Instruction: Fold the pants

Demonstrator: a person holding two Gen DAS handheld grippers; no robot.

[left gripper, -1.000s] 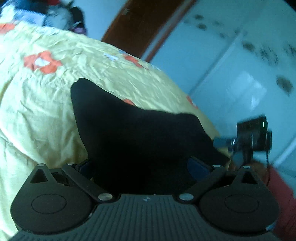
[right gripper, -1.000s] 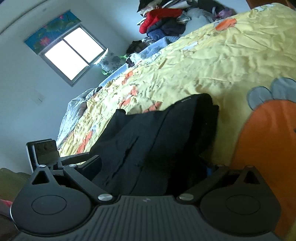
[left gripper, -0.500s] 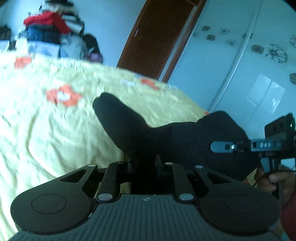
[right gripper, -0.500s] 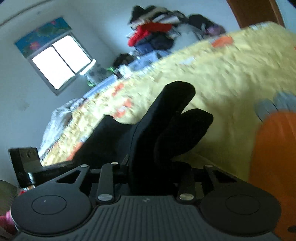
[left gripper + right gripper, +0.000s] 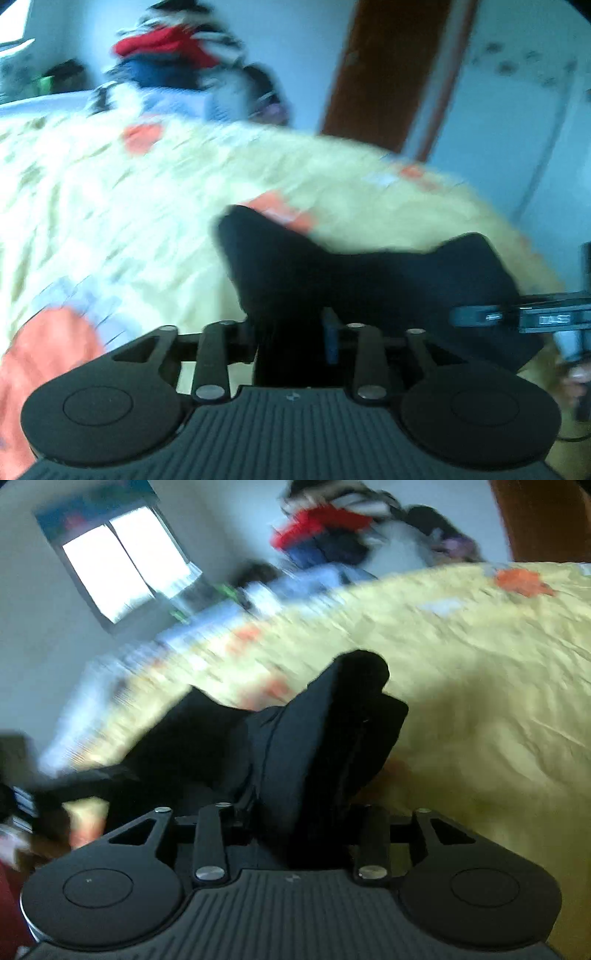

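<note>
The black pants (image 5: 369, 280) are lifted off the yellow bedspread (image 5: 110, 229), bunched into dark folds that hang between the two hand-held grippers. In the left wrist view the cloth runs from a raised corner near the middle of the frame across to the right, and a fold of it drops straight down between the fingers of the left gripper (image 5: 295, 332), whose jaws have just been opening a little after a tight squeeze; the fabric fills the gap and the grip looks clenched on it, with a blue pad showing beside the fold. At the right edge of that view the right gripper (image 5: 517, 317) reaches in against the far end of the cloth. In the right wrist view a thick wad of the pants (image 5: 314, 746) stands up from between the right gripper's (image 5: 295, 823) fingers, which have likewise just eased wider yet remain clamped on it. Beyond lie a heap of clothes (image 5: 332, 528), a window (image 5: 125, 561), and a brown door (image 5: 391, 74). Both views are smeared by motion blur.
</note>
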